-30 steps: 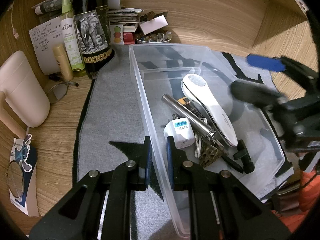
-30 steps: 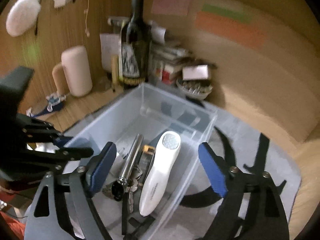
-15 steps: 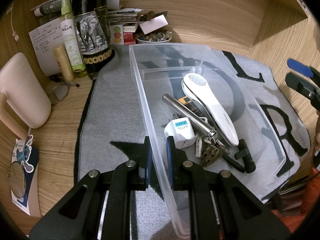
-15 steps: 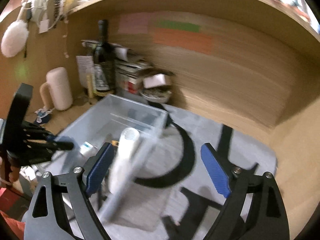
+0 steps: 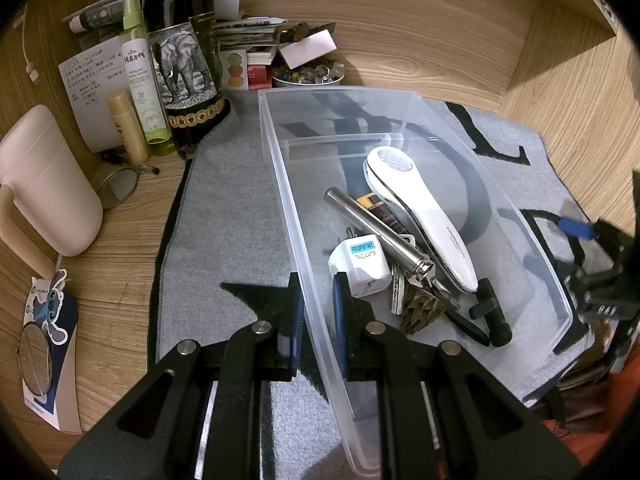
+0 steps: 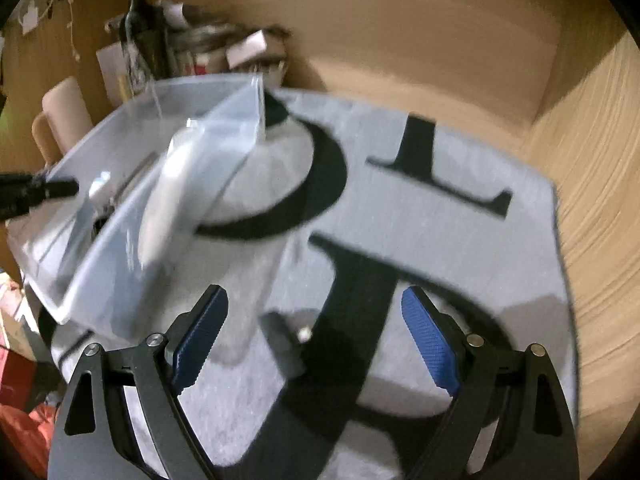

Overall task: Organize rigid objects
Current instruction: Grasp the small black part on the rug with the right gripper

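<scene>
Two grippers split the work: the left gripper (image 5: pixel 317 312) clamps the near wall of the clear bin (image 5: pixel 404 94) on the grey mat (image 5: pixel 224 216) (likely steadying it), while the right gripper (image 6: pixel 314 340) hangs spread and empty beside it.

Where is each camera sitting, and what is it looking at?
Left wrist: sits on the left gripper, looking down into the clear bin; its two fingers pinch the bin's wall, and part of the right gripper shows at the right edge.
Right wrist: sits on the right gripper, looking down at the grey mat; its blue-padded fingers stand wide apart, empty.
Shared: both see the bin, the mat, the white handheld device and the wine bottle.
</scene>
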Motion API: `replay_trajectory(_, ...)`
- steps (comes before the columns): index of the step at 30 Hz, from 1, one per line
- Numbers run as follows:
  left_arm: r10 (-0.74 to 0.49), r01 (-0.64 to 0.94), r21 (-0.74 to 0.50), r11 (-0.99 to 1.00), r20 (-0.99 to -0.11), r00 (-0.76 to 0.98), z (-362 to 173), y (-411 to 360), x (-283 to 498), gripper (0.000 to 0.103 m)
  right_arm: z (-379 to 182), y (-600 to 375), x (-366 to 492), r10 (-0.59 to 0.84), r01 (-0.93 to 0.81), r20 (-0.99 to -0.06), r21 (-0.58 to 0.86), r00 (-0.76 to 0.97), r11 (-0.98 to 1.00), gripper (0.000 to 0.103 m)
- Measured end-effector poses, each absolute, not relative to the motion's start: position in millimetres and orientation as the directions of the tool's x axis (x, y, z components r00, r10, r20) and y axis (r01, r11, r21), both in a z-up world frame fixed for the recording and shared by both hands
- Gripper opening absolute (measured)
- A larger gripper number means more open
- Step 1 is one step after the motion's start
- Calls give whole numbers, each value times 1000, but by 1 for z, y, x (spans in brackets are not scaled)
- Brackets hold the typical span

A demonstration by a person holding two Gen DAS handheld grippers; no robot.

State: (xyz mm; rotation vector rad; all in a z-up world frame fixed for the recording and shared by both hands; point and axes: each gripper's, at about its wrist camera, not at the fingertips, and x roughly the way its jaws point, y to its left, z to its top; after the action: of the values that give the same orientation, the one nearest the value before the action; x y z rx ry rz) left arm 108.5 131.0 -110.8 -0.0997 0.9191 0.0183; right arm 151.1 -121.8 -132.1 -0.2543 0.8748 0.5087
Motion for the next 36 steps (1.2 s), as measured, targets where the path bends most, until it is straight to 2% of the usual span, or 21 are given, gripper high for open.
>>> replay_trajectory(7,-27,-58,-79,995,-795,606,-111,131,109,13,-151,-121,145,319,-530,-801,3,507,848,86)
replay_trajectory(9,-28,-59,-80,995,-796,605,-111,131,108,13,-150,-123,142,330,-533,-796,11,507,846,79)
replay_trajectory(11,-28,-60,-80,995,-798,602,-111,131,108,13,-148,-124,140,336,-533,-791,14,512,846,59)
replay_trajectory(16,-28,-60,-80,995,-798,602,-112,130,108,13,-144,-127,139,347,-535,-790,30,505,845,24)
replay_trajectory(24,-31,-62,-85,994,-798,602,-113,130,107,13,-137,-120,141,371,-548,-773,36,515,836,24)
replay_trajectory(36,-31,-63,-86,994,-798,602,-113,130,107,13,-94,-99,141,431,-588,-690,10,581,809,24)
